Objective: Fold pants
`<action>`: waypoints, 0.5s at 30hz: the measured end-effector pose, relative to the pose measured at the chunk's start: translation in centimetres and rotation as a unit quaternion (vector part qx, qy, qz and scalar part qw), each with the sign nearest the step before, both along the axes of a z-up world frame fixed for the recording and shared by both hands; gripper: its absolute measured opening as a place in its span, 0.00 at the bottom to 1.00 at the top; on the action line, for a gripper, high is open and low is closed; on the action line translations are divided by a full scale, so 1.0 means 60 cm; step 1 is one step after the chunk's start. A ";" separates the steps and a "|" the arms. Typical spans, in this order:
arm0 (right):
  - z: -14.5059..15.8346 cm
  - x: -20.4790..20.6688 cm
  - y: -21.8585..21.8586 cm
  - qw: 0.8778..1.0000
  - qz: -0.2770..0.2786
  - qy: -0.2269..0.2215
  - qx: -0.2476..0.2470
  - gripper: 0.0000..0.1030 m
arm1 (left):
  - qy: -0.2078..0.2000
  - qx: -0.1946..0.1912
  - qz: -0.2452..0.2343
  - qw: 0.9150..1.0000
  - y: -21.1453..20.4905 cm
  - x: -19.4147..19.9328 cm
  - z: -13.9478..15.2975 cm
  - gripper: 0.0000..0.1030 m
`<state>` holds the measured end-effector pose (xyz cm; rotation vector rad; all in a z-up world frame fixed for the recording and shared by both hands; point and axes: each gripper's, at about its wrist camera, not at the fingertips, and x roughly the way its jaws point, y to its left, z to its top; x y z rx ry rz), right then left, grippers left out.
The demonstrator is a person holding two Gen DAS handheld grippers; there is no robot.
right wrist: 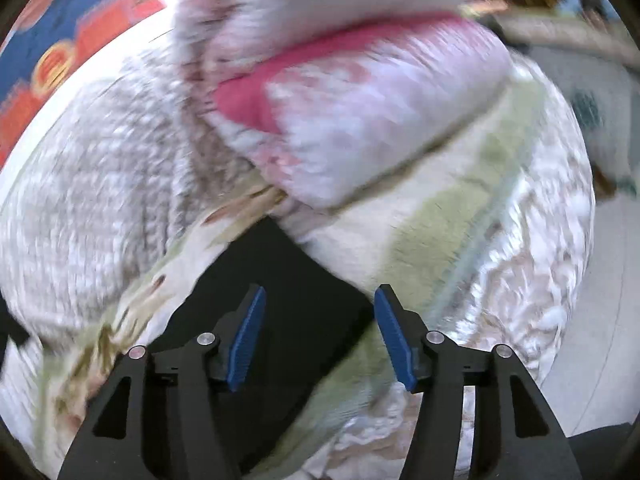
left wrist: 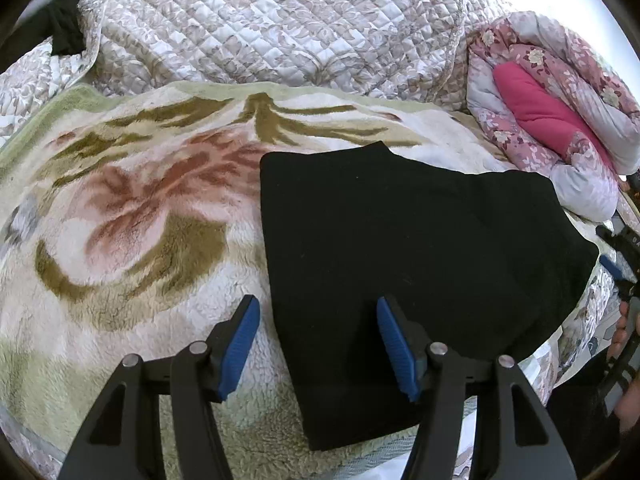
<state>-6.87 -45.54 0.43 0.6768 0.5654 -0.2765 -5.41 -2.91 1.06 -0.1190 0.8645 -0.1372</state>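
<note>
Black pants [left wrist: 420, 264] lie folded into a flat block on a fleecy floral blanket [left wrist: 132, 220]. My left gripper [left wrist: 318, 312] is open and empty, just above the pants' near left edge. My right gripper [right wrist: 320, 300] is open and empty; its view is motion-blurred and shows a corner of the pants [right wrist: 280, 300] under its fingers. The right gripper also shows at the far right edge of the left wrist view [left wrist: 620, 268], beside the pants' right edge.
A quilted beige bedspread [left wrist: 280, 24] covers the bed behind. A rolled pink floral duvet [left wrist: 560, 120] lies at the right, close to the pants; it shows in the right wrist view [right wrist: 380, 100]. A dark cloth [left wrist: 66, 32] sits at the far left.
</note>
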 end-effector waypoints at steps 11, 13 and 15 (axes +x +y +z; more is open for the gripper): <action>-0.033 0.026 0.024 0.997 0.054 0.013 0.060 0.62 | 0.001 -0.002 0.000 1.000 0.003 -0.001 0.001 0.62; -0.034 0.029 0.014 0.996 0.042 0.006 0.072 0.62 | 0.001 -0.002 0.000 1.000 0.003 -0.002 0.001 0.62; -0.028 0.039 0.012 0.996 0.037 0.000 0.078 0.63 | 0.001 -0.001 0.000 1.000 0.004 -0.001 0.001 0.62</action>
